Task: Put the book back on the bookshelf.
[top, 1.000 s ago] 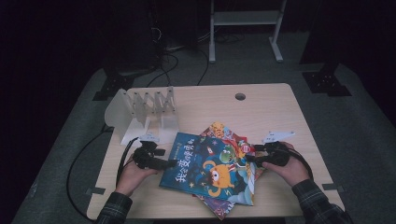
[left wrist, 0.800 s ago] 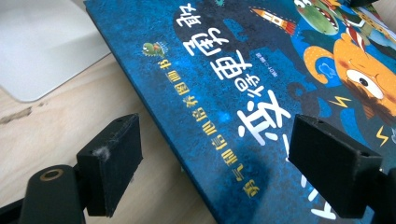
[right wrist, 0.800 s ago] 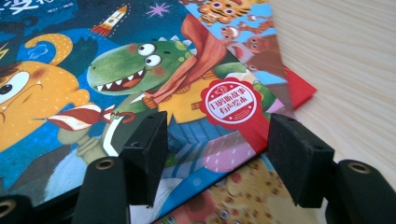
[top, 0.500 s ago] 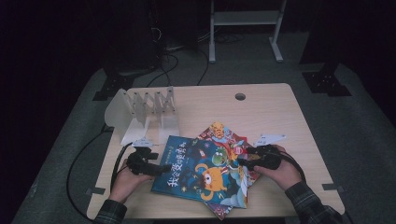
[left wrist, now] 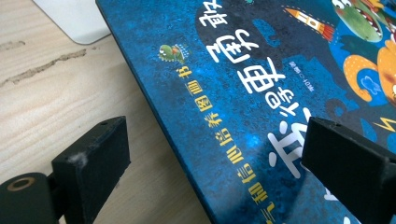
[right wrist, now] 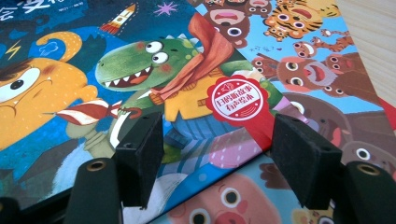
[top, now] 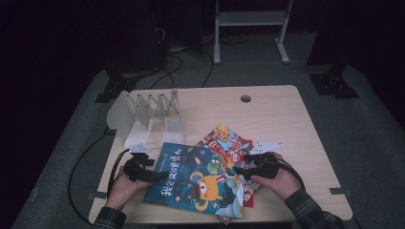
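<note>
Where the person's forearms enter at the near edge of the light wooden table, each hand carries a black two-jaw gripper aimed inward at a stack of picture books. The left gripper lies level at the left edge of the dark blue picture book with an orange monster and white lettering on its cover; its jaws have just been opening and now stand wide, one over bare table and one over the cover, with the book's edge passing between them and neither pad pressing on it, as the left gripper view shows. The right gripper rests at the right edge of the same book; its jaws have likewise just been opening and stand apart over the cover's green dinosaur, clasping nothing, as the right gripper view shows. The blue book lies flat at the near centre of the table, slanted, on top of a colourful picture book crowded with cartoon animal faces, which juts out beyond it toward the far right. Farther back, on the left half of the table, a white folding book rack with upright dividers stands apart from the books. A small round cable hole marks the far centre of the tabletop.
</note>
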Available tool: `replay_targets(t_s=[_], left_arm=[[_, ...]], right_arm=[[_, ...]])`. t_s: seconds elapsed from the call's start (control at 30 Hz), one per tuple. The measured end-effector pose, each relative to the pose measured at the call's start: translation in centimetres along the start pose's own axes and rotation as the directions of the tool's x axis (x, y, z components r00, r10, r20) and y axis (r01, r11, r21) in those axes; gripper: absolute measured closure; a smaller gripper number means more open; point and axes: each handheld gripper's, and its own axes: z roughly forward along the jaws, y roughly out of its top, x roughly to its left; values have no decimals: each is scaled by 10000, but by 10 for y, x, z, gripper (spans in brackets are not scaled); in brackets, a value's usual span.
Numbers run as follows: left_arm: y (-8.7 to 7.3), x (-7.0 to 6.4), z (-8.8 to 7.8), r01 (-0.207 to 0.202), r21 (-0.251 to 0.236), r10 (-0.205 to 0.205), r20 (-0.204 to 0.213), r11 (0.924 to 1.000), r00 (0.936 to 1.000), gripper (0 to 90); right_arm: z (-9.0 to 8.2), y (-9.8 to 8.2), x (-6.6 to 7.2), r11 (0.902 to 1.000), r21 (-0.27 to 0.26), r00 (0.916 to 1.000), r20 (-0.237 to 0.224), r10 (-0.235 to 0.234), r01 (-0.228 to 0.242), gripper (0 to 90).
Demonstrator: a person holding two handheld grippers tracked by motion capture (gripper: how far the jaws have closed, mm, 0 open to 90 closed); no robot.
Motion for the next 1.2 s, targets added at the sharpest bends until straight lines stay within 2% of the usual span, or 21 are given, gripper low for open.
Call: replay_targets(t_s=[0.27,0.67,0.87,1.03,1.2], left_arm=[[-2,6,2,184,5,-184,340,9998,9993,57],[-3,5,9,367,116,-377,939,9993,9949,36],[-2,4,13,465,188,-483,1111,9987,9926,19],[1,3,13,522,475,-573,1137,9975,9919,20],[3,4,10,907,245,-932,1358,9956,9863,20]], right_arm=[[-1,0,7,9999,68,9999,66,-94,93,317],[4,1,17,9997,-47,9997,-51,-223,223,294],[4,0,18,9997,-106,9998,-38,-208,208,291],[5,-2,18,9999,-97,9998,-166,-85,84,251],[5,-2,18,9999,-115,9998,-210,21,-24,244]])
